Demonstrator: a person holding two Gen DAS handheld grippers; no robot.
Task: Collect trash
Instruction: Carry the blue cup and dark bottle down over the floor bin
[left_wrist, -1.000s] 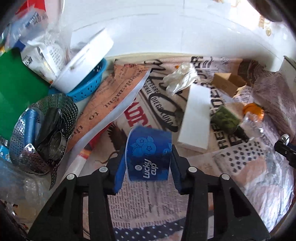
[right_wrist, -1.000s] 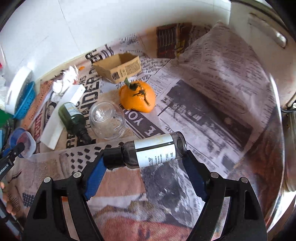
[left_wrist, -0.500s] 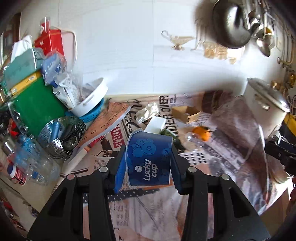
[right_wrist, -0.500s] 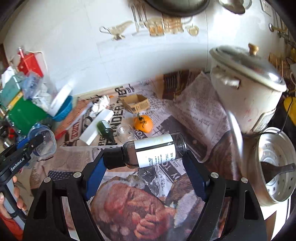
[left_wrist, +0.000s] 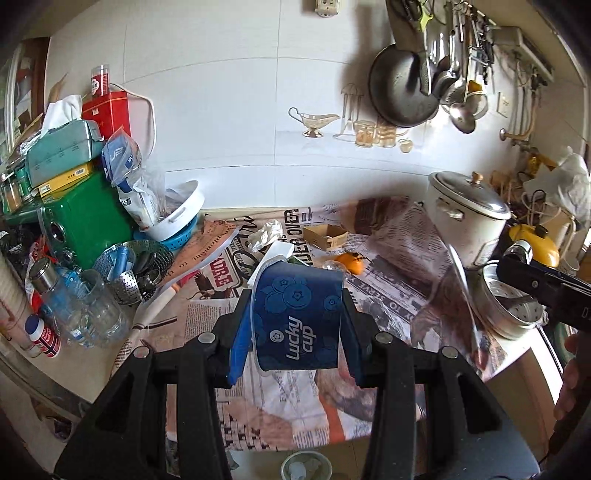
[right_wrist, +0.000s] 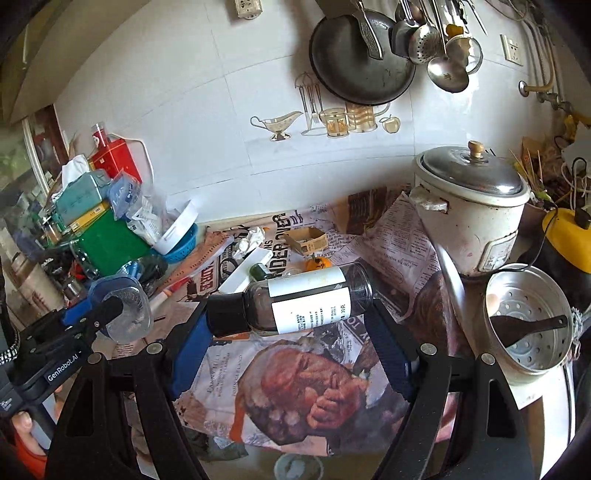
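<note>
My left gripper (left_wrist: 295, 332) is shut on a blue "Lucky cup" plastic cup (left_wrist: 297, 319), held above the near edge of the newspaper-covered counter (left_wrist: 388, 236). My right gripper (right_wrist: 291, 332) is shut on a dark bottle with a white label (right_wrist: 306, 301), held sideways above the counter. On the counter lie a crumpled tissue (left_wrist: 264, 234), a white flat box (right_wrist: 243, 271), a small cardboard box (left_wrist: 325, 234), an orange fruit (left_wrist: 352, 260), a green bottle (right_wrist: 260, 271). A round bin (left_wrist: 304, 465) shows below the counter edge; it also shows in the right wrist view (right_wrist: 299, 467).
A white rice cooker (right_wrist: 469, 214) and a steamer pot (right_wrist: 528, 321) stand at the right. Boxes, a green tin (left_wrist: 88, 218), a blue colander (left_wrist: 168, 236), a metal steamer basket (left_wrist: 135, 267) and bottles crowd the left. Pans and ladles hang on the tiled wall (right_wrist: 364, 55).
Both grippers have pulled up and back from the counter, each with its item still held. The whole counter, the wall and the bin below have come into view.
</note>
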